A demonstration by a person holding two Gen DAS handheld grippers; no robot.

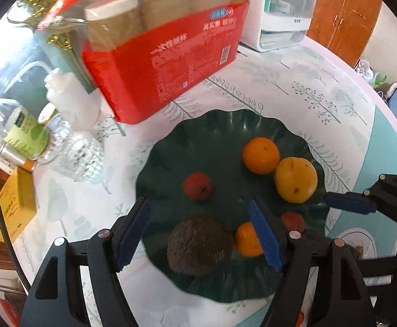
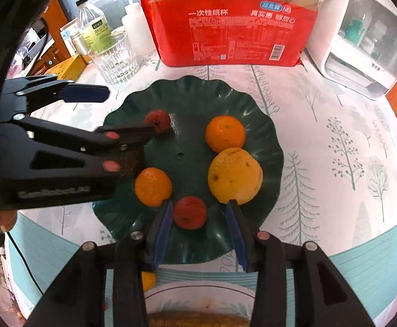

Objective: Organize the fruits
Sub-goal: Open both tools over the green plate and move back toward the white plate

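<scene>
Left claw [image 1: 198, 234] spread wide w/ fuzzy brown round kiwi [image 1: 199, 245] loose btwn pads, on dark green wavy-edged plastic plate [image 1: 212, 136]; right claw [image 2: 199, 234] parted, small red fruit [image 2: 189, 212] just ahead, untouched

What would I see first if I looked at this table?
A dark green wavy plate in the middle of the table, dotted with bright fruit: two oranges, a big yellow fruit, small red fruits and a fuzzy brown fruit. Behind it stands a bright red pack of paper cups.
</scene>
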